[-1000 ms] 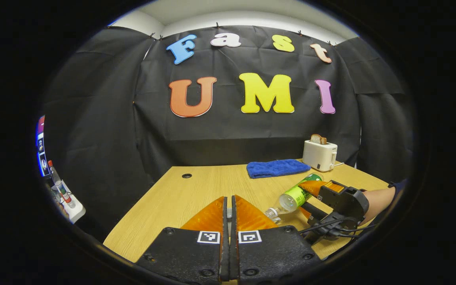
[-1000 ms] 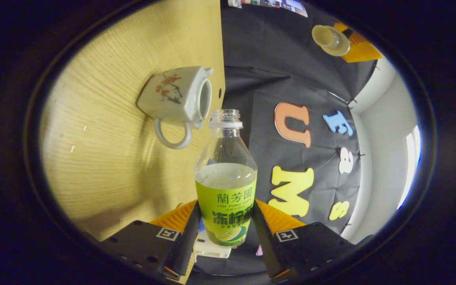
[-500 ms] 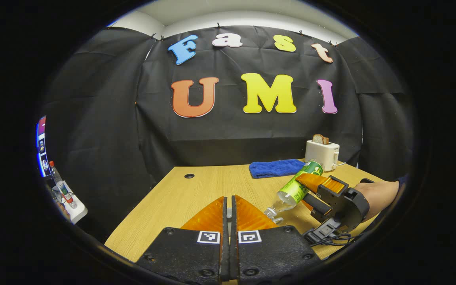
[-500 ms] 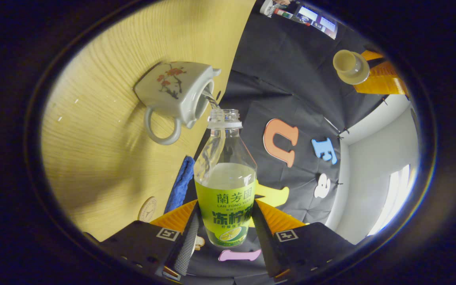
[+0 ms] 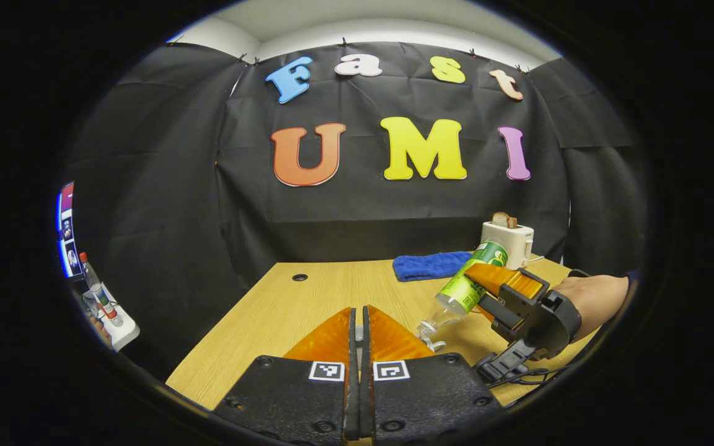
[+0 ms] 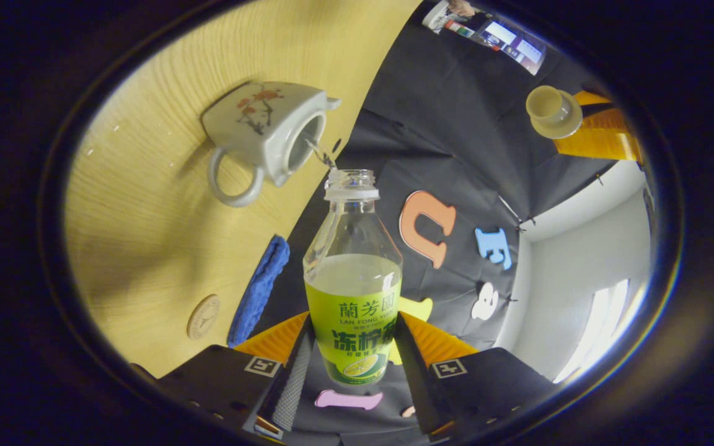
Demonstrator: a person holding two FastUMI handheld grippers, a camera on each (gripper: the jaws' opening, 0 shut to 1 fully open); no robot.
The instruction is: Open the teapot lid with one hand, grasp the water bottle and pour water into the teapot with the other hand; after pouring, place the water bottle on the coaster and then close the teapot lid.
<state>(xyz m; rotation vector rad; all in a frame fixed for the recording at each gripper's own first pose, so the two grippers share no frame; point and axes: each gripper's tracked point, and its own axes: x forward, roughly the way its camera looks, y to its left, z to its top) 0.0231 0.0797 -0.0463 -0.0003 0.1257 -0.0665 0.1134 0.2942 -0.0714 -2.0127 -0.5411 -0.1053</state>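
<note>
The right gripper (image 6: 352, 347), clamped on the tilted water bottle (image 6: 353, 297), aimed its neck at the open teapot (image 6: 267, 133) near the table (image 6: 146, 217) edge, while the left gripper (image 5: 360, 328), fingers together, held the lid (image 6: 552, 111) aside.

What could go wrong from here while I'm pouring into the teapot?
1. The stream from the water bottle enters near the rim of the teapot opening; a small wobble of the right gripper could spill water onto the table.
2. The lid hangs from the left gripper, off to one side above the table; if that grip slips, it could fall and chip.
</note>
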